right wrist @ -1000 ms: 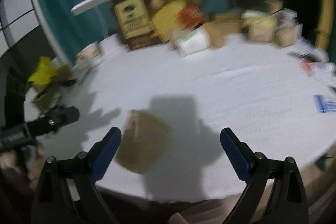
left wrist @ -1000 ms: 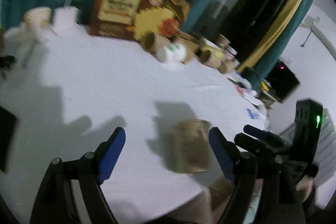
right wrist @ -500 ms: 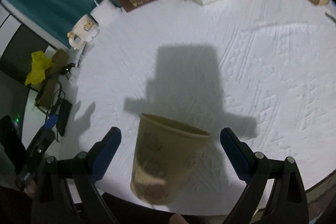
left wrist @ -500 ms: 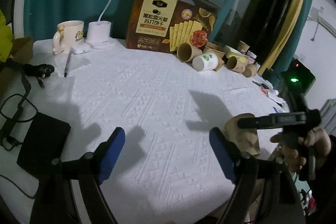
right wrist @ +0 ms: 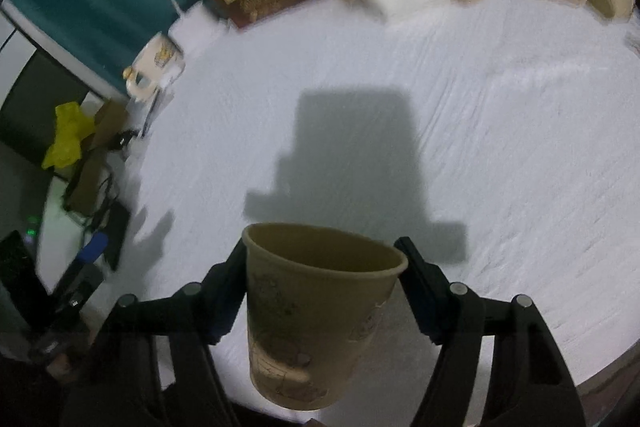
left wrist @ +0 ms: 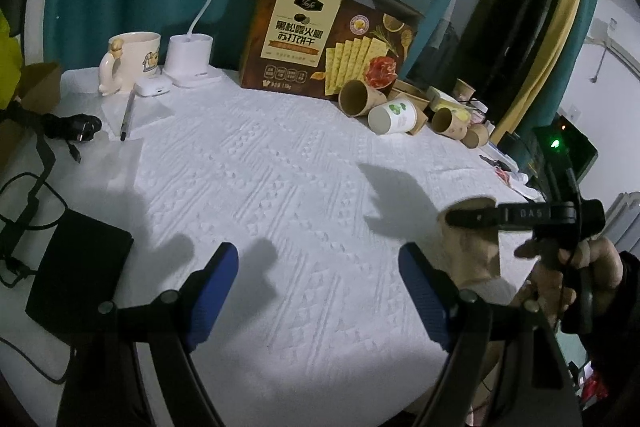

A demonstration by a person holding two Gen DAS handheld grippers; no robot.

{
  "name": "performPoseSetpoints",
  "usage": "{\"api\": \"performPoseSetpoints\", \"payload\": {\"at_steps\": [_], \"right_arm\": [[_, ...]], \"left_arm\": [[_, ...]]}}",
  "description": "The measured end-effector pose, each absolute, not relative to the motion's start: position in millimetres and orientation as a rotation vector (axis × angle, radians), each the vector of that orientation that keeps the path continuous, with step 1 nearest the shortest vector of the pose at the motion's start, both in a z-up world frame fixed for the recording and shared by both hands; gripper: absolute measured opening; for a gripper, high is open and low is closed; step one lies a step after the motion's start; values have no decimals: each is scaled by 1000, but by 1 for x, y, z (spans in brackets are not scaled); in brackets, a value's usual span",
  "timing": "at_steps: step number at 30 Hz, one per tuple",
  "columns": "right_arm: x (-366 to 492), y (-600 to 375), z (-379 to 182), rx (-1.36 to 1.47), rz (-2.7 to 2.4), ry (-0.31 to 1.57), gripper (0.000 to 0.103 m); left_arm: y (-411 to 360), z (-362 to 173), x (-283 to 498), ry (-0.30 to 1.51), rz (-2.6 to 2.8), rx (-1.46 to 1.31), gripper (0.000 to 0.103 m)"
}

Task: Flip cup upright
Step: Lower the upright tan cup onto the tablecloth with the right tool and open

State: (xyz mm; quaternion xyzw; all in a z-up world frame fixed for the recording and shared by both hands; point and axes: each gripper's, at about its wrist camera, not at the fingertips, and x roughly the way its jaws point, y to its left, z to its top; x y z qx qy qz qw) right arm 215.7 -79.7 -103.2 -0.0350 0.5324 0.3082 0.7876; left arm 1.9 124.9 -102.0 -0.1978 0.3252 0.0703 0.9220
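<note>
A brown paper cup [right wrist: 316, 323] sits between the fingers of my right gripper [right wrist: 322, 251], near the table's front edge. Its open rim faces away from the camera and its base is nearest the lens. The right jaws have just been closing, and both pads now press on the cup's sides. In the left wrist view the same cup [left wrist: 476, 255] shows at the far right, partly hidden by a black finger and a person's hand [left wrist: 576, 267]. My left gripper [left wrist: 318, 255] hovers open over the white tablecloth [left wrist: 280, 167], with nothing between its blue pads.
At the back stand a cracker box [left wrist: 320, 39], a white desk lamp [left wrist: 192, 59] and a mug [left wrist: 132, 63]. Several paper cups [left wrist: 384, 107] lie on their sides beside the box. A black case [left wrist: 76, 275] and cables [left wrist: 28, 187] are at the left edge.
The right jaws stood wide apart around the cup and have now closed on it. The left wrist view has swung left, so the cup went from between its fingers to beyond the right one.
</note>
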Motion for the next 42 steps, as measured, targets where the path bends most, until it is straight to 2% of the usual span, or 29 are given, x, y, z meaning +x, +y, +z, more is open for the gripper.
{"api": "performPoseSetpoints", "payload": {"at_steps": [7, 17, 24, 34, 42], "right_arm": [[208, -99, -84, -175, 544, 776, 68], [168, -109, -101, -280, 468, 534, 68], [137, -112, -111, -324, 460, 450, 68], [117, -127, -112, -288, 436, 449, 70], [112, -135, -120, -275, 408, 506, 79]], "left_arm": [[111, -97, 10, 680, 124, -378, 82], [90, -91, 21, 705, 120, -329, 82], [78, -89, 27, 717, 105, -305, 82], [67, -84, 29, 717, 85, -285, 82], [56, -79, 23, 708, 65, -263, 82]]}}
